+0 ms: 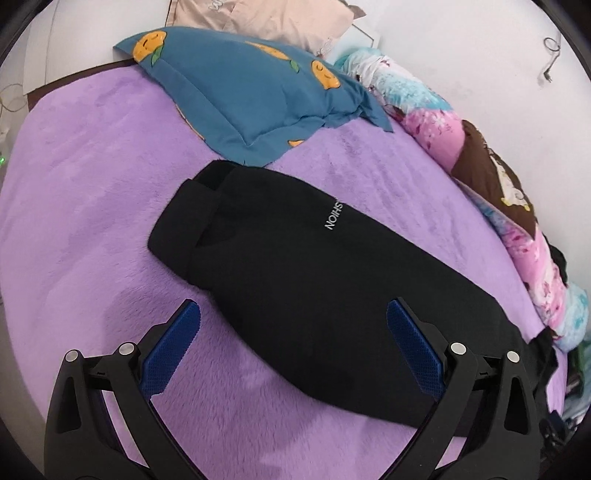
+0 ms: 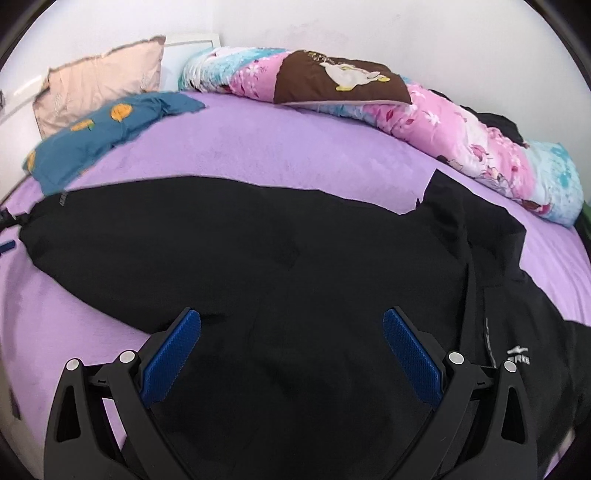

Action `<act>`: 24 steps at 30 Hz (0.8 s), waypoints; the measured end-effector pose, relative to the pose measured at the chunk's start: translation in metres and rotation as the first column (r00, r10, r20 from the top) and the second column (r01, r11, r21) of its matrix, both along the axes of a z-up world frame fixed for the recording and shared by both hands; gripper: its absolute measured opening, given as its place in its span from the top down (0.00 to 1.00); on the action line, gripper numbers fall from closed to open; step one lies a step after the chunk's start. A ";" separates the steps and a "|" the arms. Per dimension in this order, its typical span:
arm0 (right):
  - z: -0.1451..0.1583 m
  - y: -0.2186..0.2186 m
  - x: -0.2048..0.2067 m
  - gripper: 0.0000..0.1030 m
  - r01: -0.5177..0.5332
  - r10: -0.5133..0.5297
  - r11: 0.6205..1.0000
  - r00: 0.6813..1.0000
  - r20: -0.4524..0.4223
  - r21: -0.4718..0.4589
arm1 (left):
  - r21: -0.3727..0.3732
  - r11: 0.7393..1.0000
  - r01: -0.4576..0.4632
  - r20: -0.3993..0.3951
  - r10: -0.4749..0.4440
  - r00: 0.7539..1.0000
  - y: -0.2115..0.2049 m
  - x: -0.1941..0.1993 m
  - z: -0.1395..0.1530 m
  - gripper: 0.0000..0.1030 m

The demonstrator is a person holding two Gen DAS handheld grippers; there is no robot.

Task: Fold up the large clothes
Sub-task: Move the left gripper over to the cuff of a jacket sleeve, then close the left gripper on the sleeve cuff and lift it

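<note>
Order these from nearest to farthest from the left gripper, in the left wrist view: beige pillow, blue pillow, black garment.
1. Black garment: directly under the open left gripper.
2. Blue pillow: beyond the garment, centre-left.
3. Beige pillow: farthest, at the wall.

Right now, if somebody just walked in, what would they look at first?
Probably the big black garment spread across the middle of the purple blanket, with both open grippers, left and right, hovering over it. Next, the blue pillow with orange fruits at the head of the bed, and the pink flowery quilt bunched along the wall.
</note>
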State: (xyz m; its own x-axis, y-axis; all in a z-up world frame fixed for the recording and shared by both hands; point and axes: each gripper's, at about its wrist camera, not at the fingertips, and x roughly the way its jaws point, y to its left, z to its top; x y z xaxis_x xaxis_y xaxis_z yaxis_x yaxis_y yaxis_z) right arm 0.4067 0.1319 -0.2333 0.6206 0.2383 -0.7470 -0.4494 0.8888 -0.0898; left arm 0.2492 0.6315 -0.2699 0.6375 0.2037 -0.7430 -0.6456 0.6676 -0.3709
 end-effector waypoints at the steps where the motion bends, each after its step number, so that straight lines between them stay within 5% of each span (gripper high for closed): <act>1: -0.003 0.001 0.004 0.05 0.001 -0.001 1.000 1.000 -0.002 -0.005 | -0.006 1.000 -0.003 -0.004 0.003 1.000 0.001 0.001 -0.003 0.06; 7: -0.024 0.009 0.024 0.05 0.003 -0.004 1.000 1.000 -0.022 -0.022 | -0.022 1.000 -0.008 0.001 0.008 1.000 0.012 0.010 -0.019 0.06; 12: -0.036 0.016 0.037 0.05 -0.002 0.001 1.000 0.999 -0.036 -0.009 | -0.117 0.991 -0.060 0.034 0.064 0.997 0.029 0.009 -0.037 0.06; 21: -0.069 0.020 0.061 0.05 0.043 -0.043 0.999 0.993 -0.106 0.005 | -0.105 0.993 -0.053 0.032 0.057 0.998 0.035 0.017 -0.043 0.06; 23: -0.073 0.020 0.061 0.05 0.049 -0.048 0.999 0.993 -0.112 0.007 | -0.082 0.995 -0.051 0.024 0.053 0.998 0.033 0.018 -0.043 0.10; 24: -0.074 0.021 0.061 0.05 0.051 -0.050 0.999 0.993 -0.109 0.005 | -0.063 0.997 -0.054 0.006 0.054 0.999 0.032 0.020 -0.044 0.22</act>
State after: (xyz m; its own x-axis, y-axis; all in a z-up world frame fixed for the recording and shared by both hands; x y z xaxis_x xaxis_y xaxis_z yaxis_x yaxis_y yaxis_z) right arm 0.4679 0.1530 -0.3070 0.5471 0.2149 -0.8090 -0.4105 0.9112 -0.0355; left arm 0.2688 0.6633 -0.3137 0.6329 0.1907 -0.7504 -0.6768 0.6069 -0.4166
